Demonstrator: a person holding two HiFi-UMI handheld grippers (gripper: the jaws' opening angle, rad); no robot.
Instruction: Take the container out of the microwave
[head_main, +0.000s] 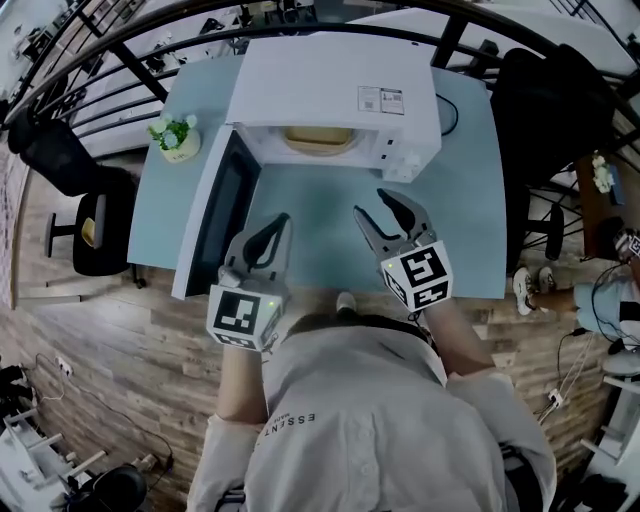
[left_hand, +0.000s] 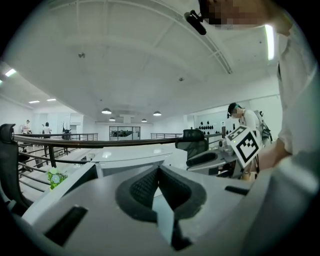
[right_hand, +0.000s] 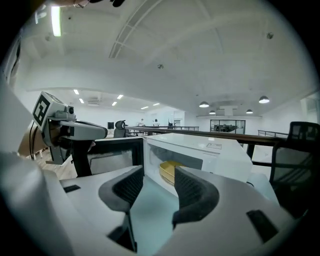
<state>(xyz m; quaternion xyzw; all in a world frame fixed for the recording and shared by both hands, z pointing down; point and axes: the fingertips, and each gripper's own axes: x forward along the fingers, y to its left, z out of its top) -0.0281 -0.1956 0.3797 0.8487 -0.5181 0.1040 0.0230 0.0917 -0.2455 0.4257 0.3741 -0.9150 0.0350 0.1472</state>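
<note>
A white microwave (head_main: 335, 100) stands at the back of the pale blue table (head_main: 470, 200), its door (head_main: 215, 215) swung open to the left. Inside sits a yellow container (head_main: 318, 138), also seen in the right gripper view (right_hand: 169, 170) straight ahead between the jaws. My right gripper (head_main: 373, 205) hovers over the table in front of the cavity, open and empty. My left gripper (head_main: 283, 220) is held beside the open door, its fingertips (left_hand: 159, 169) meeting with nothing between them. The container's lower part is hidden by the cavity's edge.
A small potted plant (head_main: 177, 137) stands on the table's far left corner. A black chair (head_main: 75, 190) is left of the table, another (head_main: 545, 110) to its right. A black railing (head_main: 150, 60) curves behind. The microwave's cable (head_main: 450, 110) trails at its right.
</note>
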